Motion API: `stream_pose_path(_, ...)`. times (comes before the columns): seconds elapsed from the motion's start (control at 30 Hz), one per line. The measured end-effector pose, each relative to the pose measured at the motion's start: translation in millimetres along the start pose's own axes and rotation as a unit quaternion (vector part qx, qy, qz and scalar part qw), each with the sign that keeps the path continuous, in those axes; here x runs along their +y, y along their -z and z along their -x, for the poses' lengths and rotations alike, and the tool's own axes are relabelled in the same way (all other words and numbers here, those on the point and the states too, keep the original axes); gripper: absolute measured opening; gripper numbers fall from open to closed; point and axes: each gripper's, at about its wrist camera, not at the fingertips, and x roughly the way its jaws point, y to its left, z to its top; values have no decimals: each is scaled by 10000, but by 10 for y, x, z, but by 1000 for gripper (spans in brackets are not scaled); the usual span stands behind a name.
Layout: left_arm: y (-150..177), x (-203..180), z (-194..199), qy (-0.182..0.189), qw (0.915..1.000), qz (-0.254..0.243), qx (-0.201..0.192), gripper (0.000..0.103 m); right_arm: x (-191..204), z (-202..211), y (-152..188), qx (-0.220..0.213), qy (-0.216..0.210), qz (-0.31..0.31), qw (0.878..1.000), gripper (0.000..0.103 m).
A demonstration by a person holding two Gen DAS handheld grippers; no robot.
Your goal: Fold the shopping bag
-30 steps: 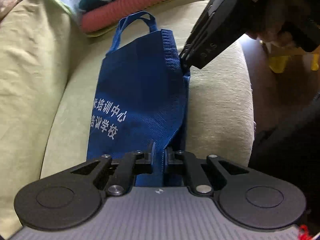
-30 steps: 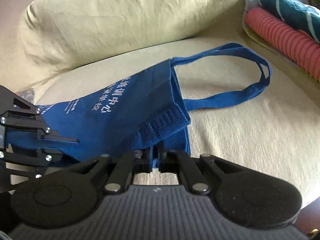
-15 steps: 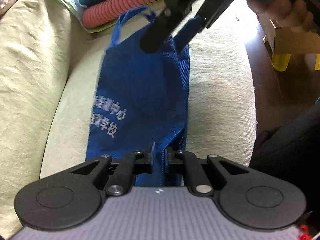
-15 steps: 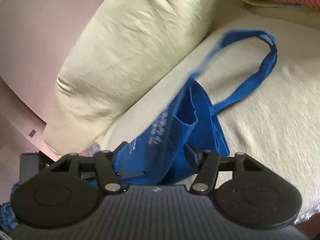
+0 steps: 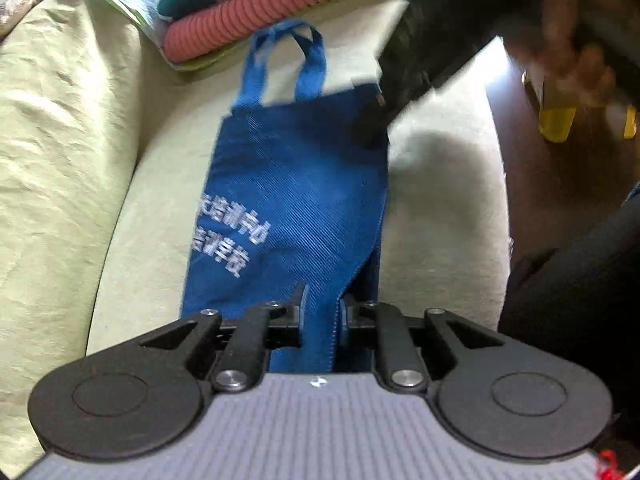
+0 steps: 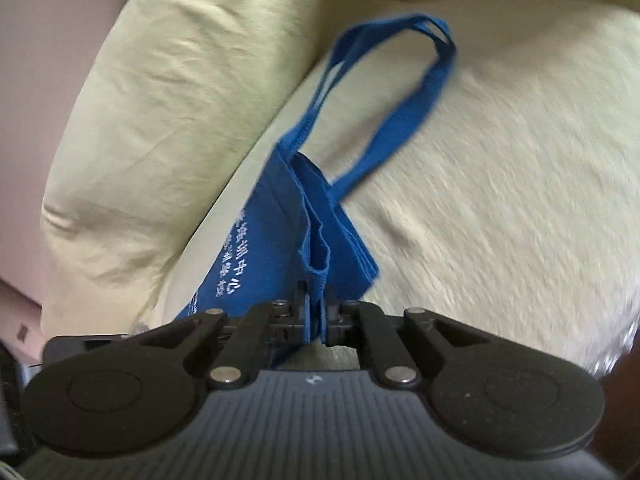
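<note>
The left wrist view is showing the whole bag (image 5: 296, 200) lying flat on the sofa (image 5: 440, 208) seat, with the right gripper (image 5: 370, 130) coming in blurred from the upper right and meeting the bag's far right corner; a hand (image 5: 568, 56) is gripping it behind. Only this view is taking in the folded textiles (image 5: 264, 4), coral under teal, stacked at the far end of the seat, and the dark floor (image 5: 560, 184) to the right. The right wrist view is giving instead a close look at the bag's open mouth and layered rim, plus the sofa's back cushion (image 6: 160, 120) on the left.

The bag's long axis is running from near to far in the left view, handles (image 5: 284, 64) pointing away toward the textiles, bottom edge nearest the left gripper (image 5: 322, 312).

The bag is blue, ribbed non-woven cloth, carrying white printed characters on its upper face; one side is folding inward near the bottom.

The left jaws are clenched on the bag's near edge. The right jaws are pinching the rim hem of the bag (image 6: 316, 268) between them, at the right gripper (image 6: 317, 312).
</note>
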Motion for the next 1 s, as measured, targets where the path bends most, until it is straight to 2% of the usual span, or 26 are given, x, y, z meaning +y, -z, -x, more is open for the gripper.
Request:
stream_pose_path(0.07, -24, 74, 144, 61, 9997, 140, -190, 21, -4, -19, 16, -10, 8, -38, 10000, 4)
stream_pose_path(0.13, -56, 169, 282, 311, 9978, 418, -413, 22, -2, -32, 22, -22, 53, -34, 10000, 3)
stream_pose_path(0.23, -86, 249, 501, 820, 9902, 660, -915, 24, -3, -17, -12, 18, 70, -82, 9999, 1)
stream_pose_path(0.3, -106, 292, 567, 1003, 9840, 867, -1187, 28, 7, -27, -26, 38, 85, -50, 9999, 1)
stream_pose_path(0.33, -124, 309, 535, 981, 9830, 997, -1188, 33, 5, -33, -31, 43, 81, -66, 9999, 1)
stream_pose_path(0.37, -143, 301, 447, 910, 9847, 1053, -1048, 33, 2, -37, -35, 48, 74, -87, 9999, 1)
stream_pose_path(0.47, -148, 173, 3, 668, 9927, 975, -262, 26, -12, -25, -29, 72, 73, -143, 9998, 0)
stream_pose_path(0.5, -133, 115, -155, 620, 9937, 931, -5, 18, -9, -9, -23, 92, 90, -116, 9998, 0)
stream_pose_path(0.53, -108, 68, -252, 581, 9941, 914, 79, 14, 9, 8, -27, 123, 127, -83, 9998, 0)
stream_pose_path(0.57, -82, 41, -269, 561, 9938, 964, -25, 11, 31, 28, -31, 147, 168, -42, 9997, 4)
stream_pose_path(0.63, -62, 48, -263, 550, 9911, 1209, -95, 11, 143, 151, -26, 25, 393, 306, 9988, 11)
stream_pose_path(0.67, -55, 50, -263, 539, 9900, 1297, -108, 11, 280, 242, -5, -169, 627, 742, 9951, 12)
stream_pose_path(0.7, -50, 40, -264, 514, 9898, 1322, -131, 11, 471, 326, 38, -398, 888, 1361, 9859, 12)
stream_pose_path(0.77, -64, 19, -265, 457, 9901, 1321, -149, 11, 874, 439, 189, -861, 1186, 2706, 9515, 10)
stream_pose_path(0.8, -79, 17, -265, 438, 9901, 1322, -147, 11, 990, 467, 239, -986, 1141, 3032, 9409, 9)
stream_pose_path(0.87, -98, 11, -265, 416, 9900, 1339, -145, 11, 1128, 459, 288, -1075, 1017, 3261, 9337, 9)
stream_pose_path(0.9, -105, 6, -263, 408, 9898, 1359, -146, 11, 1133, 401, 268, -933, 973, 3215, 9373, 8)
stream_pose_path(0.93, -105, 3, -259, 397, 9896, 1378, -149, 11, 1110, 358, 260, -876, 1036, 3159, 9391, 7)
stream_pose_path(1.0, -92, 5, -247, 373, 9892, 1410, -158, 11, 1077, 382, 268, -1152, 1489, 3115, 9314, 6)
